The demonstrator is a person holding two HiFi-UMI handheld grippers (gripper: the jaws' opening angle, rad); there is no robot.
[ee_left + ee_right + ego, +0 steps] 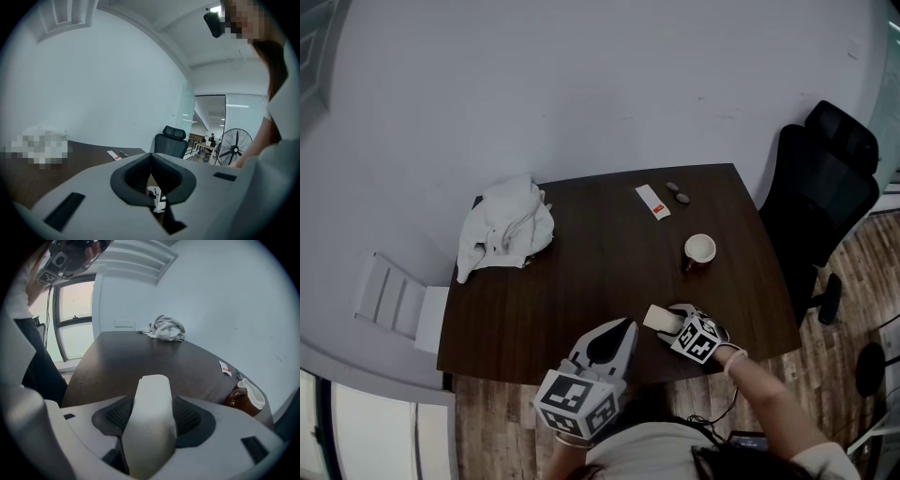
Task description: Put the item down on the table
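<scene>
My right gripper (673, 326) is shut on a white oblong item (659, 318) just above the front right part of the dark wooden table (581, 281). The right gripper view has the item (151, 427) standing between the dark pads (190, 416) and sticking out past them over the tabletop; I cannot tell if it touches the wood. My left gripper (622, 325) hovers at the table's front edge to the left, its jaws shut and empty. In the left gripper view its pads (133, 180) meet at the tip.
A brown cup with a white inside (700, 249) stands behind the right gripper. A crumpled white cloth (504, 230) lies at the back left. A white and red packet (652, 202) and two small dark objects (678, 193) are at the back. A black office chair (825, 187) stands to the right.
</scene>
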